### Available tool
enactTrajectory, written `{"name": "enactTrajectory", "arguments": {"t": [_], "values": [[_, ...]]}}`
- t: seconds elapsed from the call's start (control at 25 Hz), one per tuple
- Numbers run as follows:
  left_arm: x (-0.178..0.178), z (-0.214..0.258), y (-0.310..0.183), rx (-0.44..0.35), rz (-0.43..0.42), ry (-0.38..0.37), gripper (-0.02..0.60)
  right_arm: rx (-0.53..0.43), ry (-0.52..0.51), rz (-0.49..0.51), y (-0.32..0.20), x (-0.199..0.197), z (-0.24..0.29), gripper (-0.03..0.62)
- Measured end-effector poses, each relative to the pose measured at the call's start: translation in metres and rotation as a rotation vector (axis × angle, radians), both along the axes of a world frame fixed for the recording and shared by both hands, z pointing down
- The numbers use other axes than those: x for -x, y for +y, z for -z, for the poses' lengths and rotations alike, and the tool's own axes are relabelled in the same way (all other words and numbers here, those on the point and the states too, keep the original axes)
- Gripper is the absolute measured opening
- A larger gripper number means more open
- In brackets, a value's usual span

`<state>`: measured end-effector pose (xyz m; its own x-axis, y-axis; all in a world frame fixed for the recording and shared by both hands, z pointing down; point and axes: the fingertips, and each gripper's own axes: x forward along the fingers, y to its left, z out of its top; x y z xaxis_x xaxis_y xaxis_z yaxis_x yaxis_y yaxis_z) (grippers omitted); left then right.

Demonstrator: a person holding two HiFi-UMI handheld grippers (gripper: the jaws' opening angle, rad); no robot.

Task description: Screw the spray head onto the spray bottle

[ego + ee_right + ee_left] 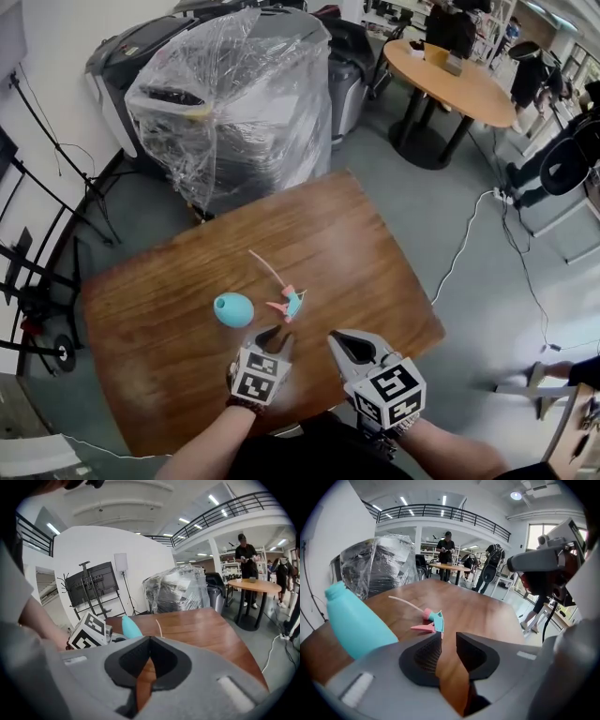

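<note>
A light blue spray bottle [232, 309] lies on its side on the brown wooden table [366, 234]. Just to its right lies the pink and blue spray head [289, 302], with its thin tube [265, 267] pointing away from me. Both grippers hover at the near table edge. My left gripper [278, 335] is just short of the spray head, jaws a little apart with nothing between them. In the left gripper view the bottle [356, 620] is at the left and the spray head [432, 620] lies just beyond the jaw tips [448, 637]. My right gripper [335, 339] is shut and empty; the right gripper view shows its tips [150, 639] touching.
A machine wrapped in clear plastic [234, 103] stands behind the table. A round wooden table [450, 80] with people near it is at the back right. A white cable [469, 244] runs over the floor at the right. A screen on a stand [91, 588] is at the left wall.
</note>
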<state>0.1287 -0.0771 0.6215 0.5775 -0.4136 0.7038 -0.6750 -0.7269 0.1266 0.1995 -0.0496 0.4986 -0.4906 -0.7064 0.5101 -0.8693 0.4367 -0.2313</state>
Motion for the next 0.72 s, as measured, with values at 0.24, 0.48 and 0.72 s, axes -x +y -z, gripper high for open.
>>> {"name": "enactTrajectory", "arguments": {"t": [0.24,0.48,0.72], "values": [[-0.008,-0.026,-0.010,0.021,-0.006,-0.064,0.110,0.026,0.003,0.022,-0.002,-0.007,-0.007,-0.009],[-0.011,-0.041,-0.018,0.034,0.002,-0.092,0.110,0.029,0.027,0.014,0.004,-0.013,-0.005,-0.009],[-0.009,-0.049,-0.023,0.043,0.003,-0.107,0.104,0.029,0.042,-0.002,0.007,-0.013,-0.004,-0.009]]}}
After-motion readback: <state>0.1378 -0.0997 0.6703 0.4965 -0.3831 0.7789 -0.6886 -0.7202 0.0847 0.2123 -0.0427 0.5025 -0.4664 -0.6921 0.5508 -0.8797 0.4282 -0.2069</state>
